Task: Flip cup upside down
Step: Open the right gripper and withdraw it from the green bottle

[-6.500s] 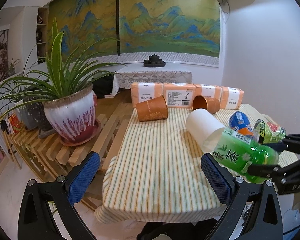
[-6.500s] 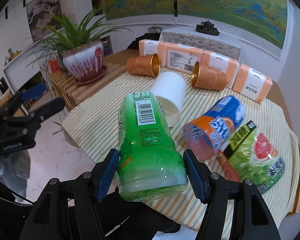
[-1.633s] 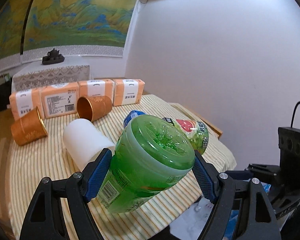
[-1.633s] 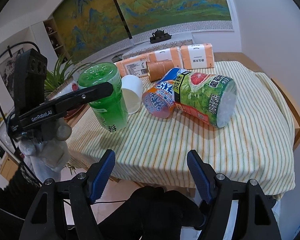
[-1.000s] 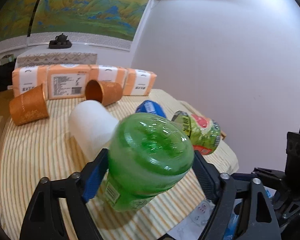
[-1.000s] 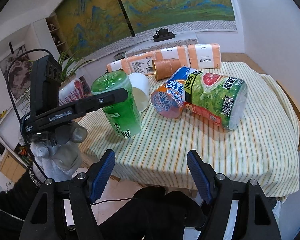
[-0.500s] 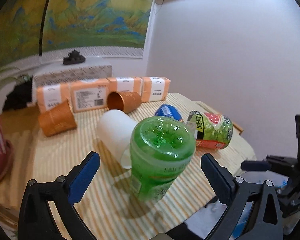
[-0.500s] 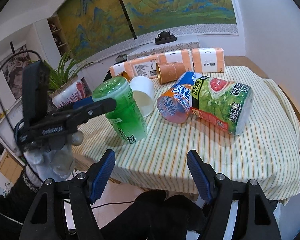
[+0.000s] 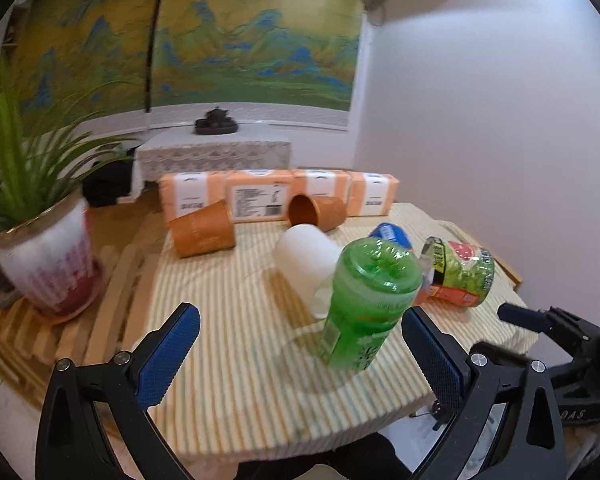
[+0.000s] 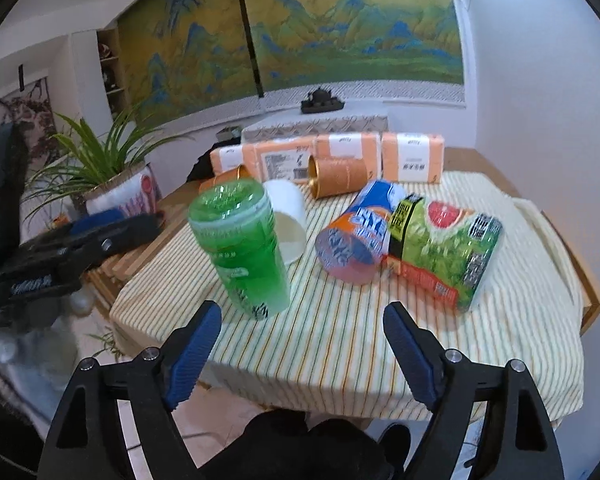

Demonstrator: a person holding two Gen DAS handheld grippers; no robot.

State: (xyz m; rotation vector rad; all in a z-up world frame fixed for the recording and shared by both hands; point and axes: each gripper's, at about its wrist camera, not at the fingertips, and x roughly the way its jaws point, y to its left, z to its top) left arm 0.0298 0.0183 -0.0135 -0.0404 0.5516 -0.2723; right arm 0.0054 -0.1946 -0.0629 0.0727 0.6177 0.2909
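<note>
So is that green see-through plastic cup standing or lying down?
Standing: the green see-through plastic cup stands upside down on the striped tablecloth, moulded base on top.

Two wrist cameras facing the same striped table from its near edge.

Your left wrist camera sits off the table's near-left corner, looking across the striped tablecloth (image 9: 228, 360) toward the landscape mural (image 9: 240, 48), with the potted plant (image 9: 40, 240) at its left edge. Your right wrist camera sits at the near edge further right, a little higher, facing the same wall. Both views share the green cup (image 9: 366, 304) (image 10: 242, 248), close to each lens, the white cup (image 9: 306, 254) (image 10: 286, 220) behind it and the orange packs (image 9: 276, 196) (image 10: 332, 156). Each camera also catches the other gripper: the right gripper (image 9: 540, 320) and the left gripper (image 10: 84, 236).
</note>
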